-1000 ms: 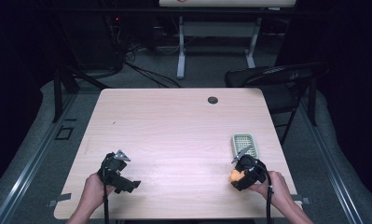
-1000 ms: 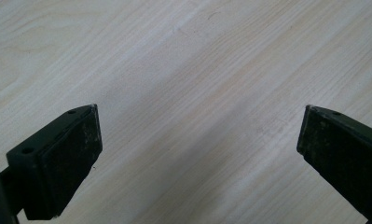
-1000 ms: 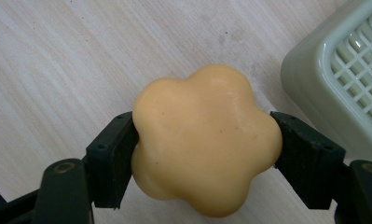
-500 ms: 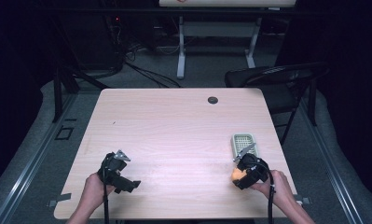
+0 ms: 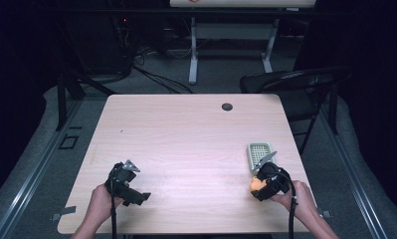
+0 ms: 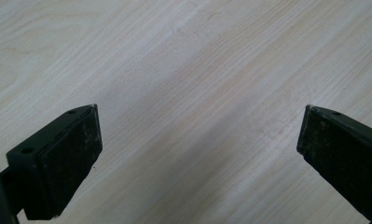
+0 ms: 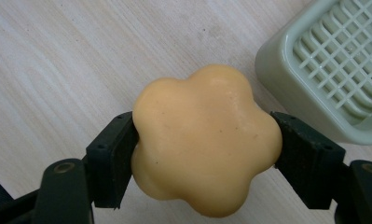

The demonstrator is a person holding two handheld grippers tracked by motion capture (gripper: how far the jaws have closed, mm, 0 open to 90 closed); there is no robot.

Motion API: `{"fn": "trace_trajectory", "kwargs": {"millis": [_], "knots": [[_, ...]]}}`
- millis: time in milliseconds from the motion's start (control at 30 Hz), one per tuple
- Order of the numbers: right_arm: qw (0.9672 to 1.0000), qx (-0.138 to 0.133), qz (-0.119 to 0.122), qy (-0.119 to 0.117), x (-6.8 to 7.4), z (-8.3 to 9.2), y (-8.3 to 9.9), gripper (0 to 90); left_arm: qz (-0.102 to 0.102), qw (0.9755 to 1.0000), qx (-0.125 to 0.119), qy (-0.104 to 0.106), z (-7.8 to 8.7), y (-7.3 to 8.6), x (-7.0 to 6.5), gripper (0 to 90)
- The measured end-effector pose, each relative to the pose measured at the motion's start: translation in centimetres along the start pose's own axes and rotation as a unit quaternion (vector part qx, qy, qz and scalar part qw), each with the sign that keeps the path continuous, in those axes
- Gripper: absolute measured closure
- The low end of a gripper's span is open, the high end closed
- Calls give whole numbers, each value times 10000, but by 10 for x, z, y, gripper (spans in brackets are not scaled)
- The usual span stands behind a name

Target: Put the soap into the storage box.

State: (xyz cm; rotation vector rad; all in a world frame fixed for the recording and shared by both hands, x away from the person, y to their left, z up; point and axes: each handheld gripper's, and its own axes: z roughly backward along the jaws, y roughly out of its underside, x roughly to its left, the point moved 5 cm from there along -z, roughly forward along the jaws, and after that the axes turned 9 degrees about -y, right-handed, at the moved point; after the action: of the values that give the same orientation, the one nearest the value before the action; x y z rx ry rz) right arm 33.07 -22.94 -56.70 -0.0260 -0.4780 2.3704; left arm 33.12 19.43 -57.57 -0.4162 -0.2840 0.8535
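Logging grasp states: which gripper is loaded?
The right gripper, shut on the orange flower-shaped piece. The left gripper is open over bare table.

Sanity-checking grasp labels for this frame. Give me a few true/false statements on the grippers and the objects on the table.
1. The right gripper is shut on the orange flower-shaped soap bar. True.
2. The left gripper holds a soap bar. False: its jaws are open over bare light wood table.
3. The pale green slatted soap dish lies on the table's right side. True.
4. The soap bar rests inside the dish. False: it is beside the dish, in the jaws.
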Motion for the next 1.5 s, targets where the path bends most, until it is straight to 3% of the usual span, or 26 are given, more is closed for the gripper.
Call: {"fn": "trace_trajectory", "kwargs": {"millis": [33, 200, 367, 900, 1000, 1067, 1500], "knots": [[9999, 109, 63, 41, -1, 2, 1, 266, 6, 10000, -5, -2, 0, 0, 0, 1], [9999, 127, 52, 59, -2, 4, 1, 266, 24, 10000, -1, 3, -1, 0, 0, 1], [10000, -13, -32, 24, -3, 7, -1, 266, 14, 10000, -7, 0, 0, 0, 1, 1], [10000, -37, -42, 77, -8, 18, -2, 266, 17, 10000, -1, -10, -1, 0, 0, 1], [9998, -146, -104, 123, -8, 20, -3, 266, 19, 10000, 1, -14, -1, 0, 0, 1], [9998, -59, -56, 156, -10, 22, -3, 266, 21, 10000, -1, -17, -1, 0, 1, 1], [9995, -170, -97, 264, -15, 35, -12, 266, 5, 10000, 20, 20, -1, 0, 0, 1]]}}
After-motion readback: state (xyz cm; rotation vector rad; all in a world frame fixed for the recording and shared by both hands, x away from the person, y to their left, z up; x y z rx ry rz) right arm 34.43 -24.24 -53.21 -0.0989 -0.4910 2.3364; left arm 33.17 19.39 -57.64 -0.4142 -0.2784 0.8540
